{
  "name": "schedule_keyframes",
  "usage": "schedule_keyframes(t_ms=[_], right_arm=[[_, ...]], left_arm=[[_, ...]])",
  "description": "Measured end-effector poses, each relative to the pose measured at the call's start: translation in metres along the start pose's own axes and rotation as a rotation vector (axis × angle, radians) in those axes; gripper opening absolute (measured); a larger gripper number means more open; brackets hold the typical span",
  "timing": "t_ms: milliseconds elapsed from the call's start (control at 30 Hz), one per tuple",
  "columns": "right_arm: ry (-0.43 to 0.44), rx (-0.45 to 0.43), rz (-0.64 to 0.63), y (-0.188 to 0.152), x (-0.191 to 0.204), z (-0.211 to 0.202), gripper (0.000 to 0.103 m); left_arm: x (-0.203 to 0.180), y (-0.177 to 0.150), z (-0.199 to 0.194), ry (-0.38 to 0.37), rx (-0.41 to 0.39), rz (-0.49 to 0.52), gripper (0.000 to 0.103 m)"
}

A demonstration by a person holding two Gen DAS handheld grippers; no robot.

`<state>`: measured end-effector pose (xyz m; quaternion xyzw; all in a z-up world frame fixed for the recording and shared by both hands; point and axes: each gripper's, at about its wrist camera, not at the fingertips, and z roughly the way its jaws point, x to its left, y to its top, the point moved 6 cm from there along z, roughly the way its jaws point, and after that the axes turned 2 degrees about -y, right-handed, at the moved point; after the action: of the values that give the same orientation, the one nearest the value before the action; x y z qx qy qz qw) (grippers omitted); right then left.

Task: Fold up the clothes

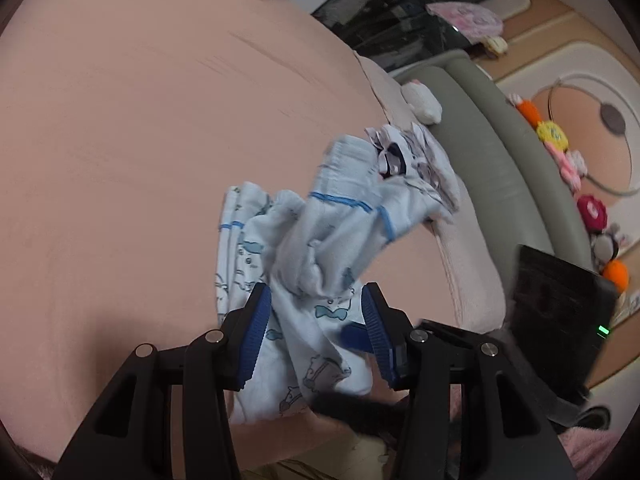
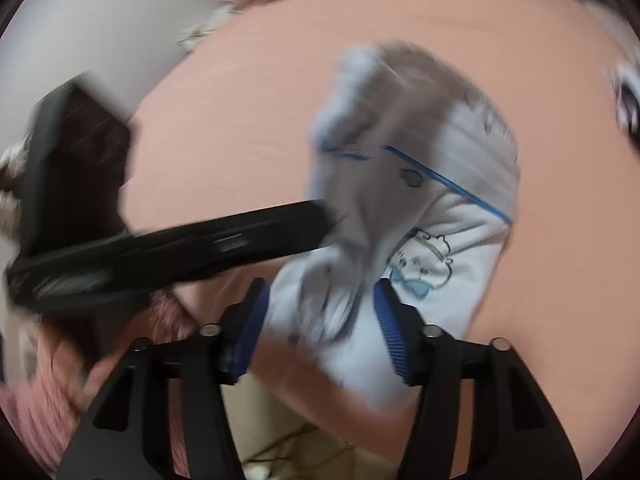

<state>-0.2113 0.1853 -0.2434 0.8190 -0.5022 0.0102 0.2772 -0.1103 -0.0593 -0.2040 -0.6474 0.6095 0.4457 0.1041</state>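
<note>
On the pink bed [image 1: 120,160], the left tool [image 1: 316,320] stands spread astride the pale blue printed garment [image 1: 320,240], pads apart from the cloth and pinching nothing. The garment lies bunched near the bed's edge, its long axis running from the tools up toward the rim. The right tool [image 2: 320,308] is likewise spread with cloth loose between its pads; ungripped, the bunch could stay crumpled or slide off the edge.
</note>
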Motion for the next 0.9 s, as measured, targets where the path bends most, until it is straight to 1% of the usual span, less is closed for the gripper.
schedule_keyframes(t_ms=[33,67,100,133,200,267,333,367,400,433,467,500,567,600,667,733,767,800,833,900], right_arm=[[0.005,-0.013,-0.013,-0.006,0.002,-0.008,0.063],[0.006,-0.028,-0.004,-0.013,0.0,-0.016,0.063],[-0.009,-0.043,0.024,-0.02,-0.007,-0.021,0.063],[-0.039,-0.058,0.065,-0.025,-0.018,-0.024,0.063],[-0.082,-0.06,0.17,-0.033,-0.043,-0.019,0.063],[-0.121,-0.058,0.277,-0.04,-0.069,-0.013,0.063],[-0.138,-0.047,0.324,-0.04,-0.08,-0.005,0.063],[-0.144,-0.047,0.317,-0.039,-0.079,-0.001,0.063],[-0.15,-0.046,0.304,-0.037,-0.076,0.002,0.063],[-0.155,-0.046,0.291,-0.035,-0.074,0.006,0.063],[-0.167,-0.039,0.278,-0.035,-0.071,0.008,0.063],[-0.18,-0.03,0.263,-0.035,-0.069,0.011,0.063],[-0.184,-0.03,0.253,-0.029,-0.062,0.013,0.063],[-0.185,-0.041,0.247,-0.025,-0.06,0.011,0.063],[-0.192,-0.061,0.229,-0.018,-0.054,0.009,0.063],[-0.21,-0.069,0.205,-0.012,-0.048,0.012,0.063],[-0.219,-0.056,0.193,-0.012,-0.046,0.019,0.064],[-0.229,-0.045,0.188,-0.012,-0.044,0.023,0.067],[-0.241,-0.036,0.187,-0.013,-0.043,0.026,0.067],[-0.264,-0.018,0.183,-0.014,-0.041,0.033,0.067]], left_arm=[[-0.002,-0.001,0.004,0.007,0.011,0.004,0.049],[-0.003,-0.003,0.008,0.014,0.021,0.007,0.047],[-0.003,-0.004,0.011,0.031,0.024,0.015,0.047],[-0.002,-0.006,0.015,0.048,0.037,0.014,0.046],[0.001,-0.009,0.023,0.084,0.065,0.011,0.046],[0.005,-0.015,0.03,0.074,0.118,-0.03,0.046],[0.001,-0.018,0.027,0.061,0.101,-0.02,0.046],[-0.002,-0.019,0.025,0.068,0.095,-0.007,0.04],[-0.004,-0.021,0.023,0.077,0.09,0.007,0.03],[-0.004,-0.022,0.021,0.101,0.081,0.01,0.015],[-0.003,-0.023,0.019,0.127,0.072,0.011,0.013],[-0.004,-0.023,0.012,0.137,0.052,0.01,0.012],[-0.007,-0.023,-0.003,0.154,0.01,0.007,0.012],[-0.011,-0.023,-0.009,0.144,0.001,0.017,0.012],[-0.011,-0.024,-0.012,0.137,0.028,0.019,0.012],[0.006,-0.031,0.001,0.241,0.103,0.0,0.017],[0.014,-0.034,0.007,0.297,0.142,-0.009,0.023],[0.018,-0.033,0.006,0.303,0.138,-0.034,0.023],[0.021,-0.032,0.004,0.304,0.129,-0.06,0.024],[0.018,-0.023,-0.011,0.364,0.061,-0.031,0.036]])
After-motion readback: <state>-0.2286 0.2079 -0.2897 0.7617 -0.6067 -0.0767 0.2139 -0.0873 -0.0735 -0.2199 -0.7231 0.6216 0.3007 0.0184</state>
